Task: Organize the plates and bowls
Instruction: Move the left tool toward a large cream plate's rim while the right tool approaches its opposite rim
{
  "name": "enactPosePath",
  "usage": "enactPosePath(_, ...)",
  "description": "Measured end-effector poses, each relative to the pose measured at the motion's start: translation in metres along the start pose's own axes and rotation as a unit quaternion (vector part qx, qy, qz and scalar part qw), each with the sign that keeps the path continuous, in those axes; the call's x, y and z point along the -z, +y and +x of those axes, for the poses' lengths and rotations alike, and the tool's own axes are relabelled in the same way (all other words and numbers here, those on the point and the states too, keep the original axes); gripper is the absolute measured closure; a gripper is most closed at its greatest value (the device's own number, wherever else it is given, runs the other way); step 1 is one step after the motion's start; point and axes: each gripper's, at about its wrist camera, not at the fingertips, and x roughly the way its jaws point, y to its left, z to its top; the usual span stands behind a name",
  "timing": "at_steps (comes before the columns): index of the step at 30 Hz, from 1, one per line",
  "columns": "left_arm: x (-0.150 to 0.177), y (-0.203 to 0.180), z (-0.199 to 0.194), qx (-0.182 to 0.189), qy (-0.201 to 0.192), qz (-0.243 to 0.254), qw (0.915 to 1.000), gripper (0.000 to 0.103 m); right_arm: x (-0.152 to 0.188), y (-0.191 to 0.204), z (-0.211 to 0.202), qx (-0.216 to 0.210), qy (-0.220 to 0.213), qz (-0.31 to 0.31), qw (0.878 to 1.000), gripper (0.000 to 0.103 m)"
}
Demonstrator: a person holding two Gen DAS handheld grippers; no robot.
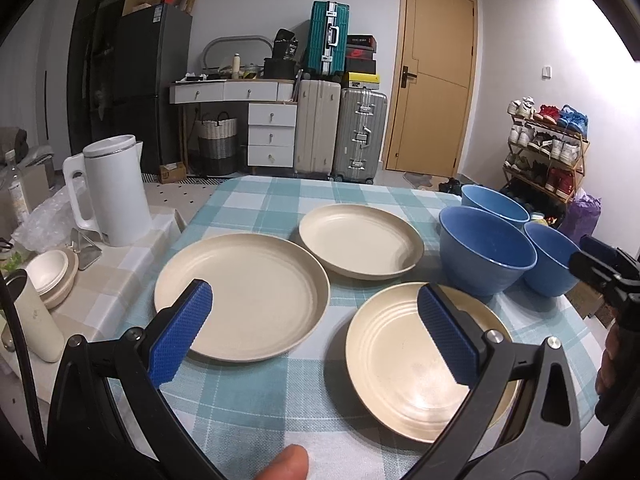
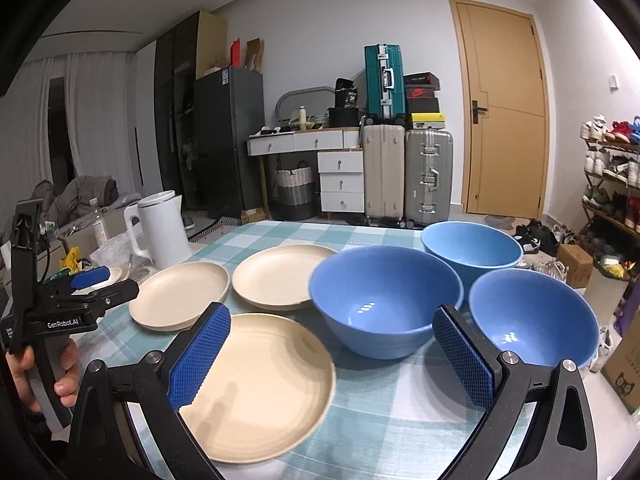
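Observation:
Three cream plates lie on the checked tablecloth (image 1: 256,200): one at the left (image 1: 240,296), one farther back (image 1: 360,246), and a ridged one nearest (image 1: 400,368). To their right stand three blue bowls, a big one in the middle (image 2: 384,300), one behind it (image 2: 472,248) and one at the right (image 2: 532,316). My left gripper (image 1: 314,288) hovers open over the gap between the left and near plates, holding nothing. Also open and empty, my right gripper (image 2: 332,314) sits between the near plate (image 2: 264,392) and the bowls.
A white kettle (image 1: 112,192), a stack of small cream bowls (image 1: 52,276) and a white tumbler (image 1: 38,320) stand on the side table at the left. A hand (image 2: 64,380) holds the left gripper's handle. Suitcases, a shoe rack and boxes lie beyond the table's far and right edges.

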Motion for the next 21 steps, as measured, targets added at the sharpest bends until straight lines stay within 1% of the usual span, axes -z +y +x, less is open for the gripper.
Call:
enactPosePath(2,-0.003,0.003,-0.002,-0.002,0.001,-0.003,1.0,0.001,-0.005,0.006,0.006,-0.004,0.008,0.001,1.0,0.0)
enactPosePath(5,-0.006,0.006,-0.001,-0.019,0.009,-0.002,0.9998,0.0,-0.01,0.012,0.016,-0.009,0.014,0.007,1.0,0.0)
enactPosePath(7,-0.008,0.009,0.001,-0.018,0.017,-0.001,0.9997,0.0,-0.014,0.017,0.022,-0.013,0.017,0.007,1.0,0.0)
enactPosePath(10,-0.012,0.017,0.004,-0.027,0.019,-0.011,0.9994,0.0,-0.02,0.023,0.035,-0.027,0.027,0.007,0.999,0.0)
enactPosePath(15,-0.017,0.028,0.017,-0.033,0.034,-0.02,0.9987,0.0,-0.033,0.036,0.058,-0.047,0.054,0.001,0.997,0.0)
enactPosePath(21,-0.026,0.043,0.038,-0.036,0.049,-0.04,0.9974,0.0,-0.054,0.057,0.08,-0.064,0.062,-0.011,0.996,0.0)
